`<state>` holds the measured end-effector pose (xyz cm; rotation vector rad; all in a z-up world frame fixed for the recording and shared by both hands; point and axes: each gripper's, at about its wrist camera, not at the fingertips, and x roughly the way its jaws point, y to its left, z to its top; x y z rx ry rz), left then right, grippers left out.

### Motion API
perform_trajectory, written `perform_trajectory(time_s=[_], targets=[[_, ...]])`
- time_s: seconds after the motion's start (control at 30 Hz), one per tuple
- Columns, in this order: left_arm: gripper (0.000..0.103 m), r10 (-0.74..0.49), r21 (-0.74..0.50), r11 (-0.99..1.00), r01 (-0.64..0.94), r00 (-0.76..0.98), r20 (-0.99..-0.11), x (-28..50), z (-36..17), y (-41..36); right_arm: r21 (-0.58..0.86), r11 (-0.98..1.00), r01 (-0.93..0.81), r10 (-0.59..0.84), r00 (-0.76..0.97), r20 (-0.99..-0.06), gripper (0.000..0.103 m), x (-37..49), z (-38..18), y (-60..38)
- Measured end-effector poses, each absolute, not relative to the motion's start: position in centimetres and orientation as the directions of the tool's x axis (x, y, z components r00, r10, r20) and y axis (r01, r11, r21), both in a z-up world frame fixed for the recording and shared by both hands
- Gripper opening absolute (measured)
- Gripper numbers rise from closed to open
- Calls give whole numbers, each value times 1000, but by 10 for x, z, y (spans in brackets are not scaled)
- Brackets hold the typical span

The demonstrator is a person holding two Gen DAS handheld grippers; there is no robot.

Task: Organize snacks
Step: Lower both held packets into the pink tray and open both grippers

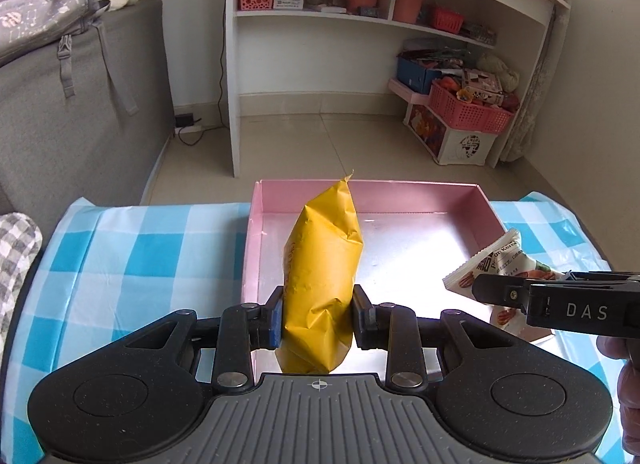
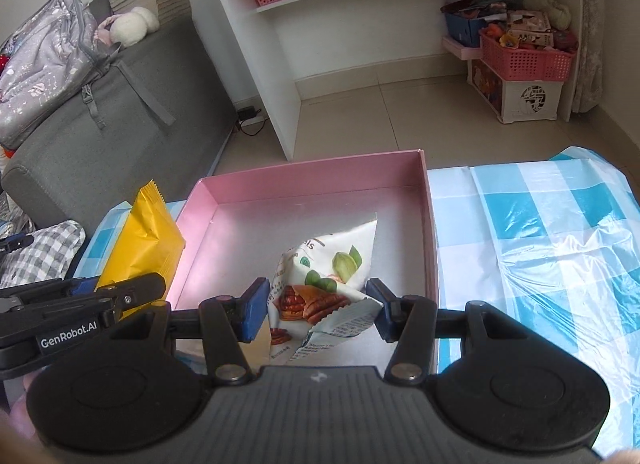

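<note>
Both grippers held snack packets over the pink box.
Left gripper (image 1: 318,314) was clamped on the yellow packet (image 1: 322,276), upright above the pink box (image 1: 370,185), near its left wall. Right gripper (image 2: 316,310) was clamped on the white nut packet (image 2: 320,288), over the box's near right part. Under the box, a blue-checked cloth (image 1: 132,248) covered the worktop.
</note>
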<state>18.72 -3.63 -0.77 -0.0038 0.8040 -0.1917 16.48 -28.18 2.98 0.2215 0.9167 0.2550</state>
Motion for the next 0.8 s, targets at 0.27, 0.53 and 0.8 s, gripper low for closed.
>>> perform_trajectory(time_s=[0.27,0.53,0.8], targets=[[30,-141,-13,982,188,691,-709,220,-28,-56,304,946,-110,308,595,-743,50,188,12,-284],[31,-115,44,978,203,707,-698,237,-41,-69,309,946,-97,303,599,-741,51,197,4,-284],[74,-136,11,981,195,722,-679,235,-38,-63,365,927,-90,335,638,-693,78,192,13,-290]])
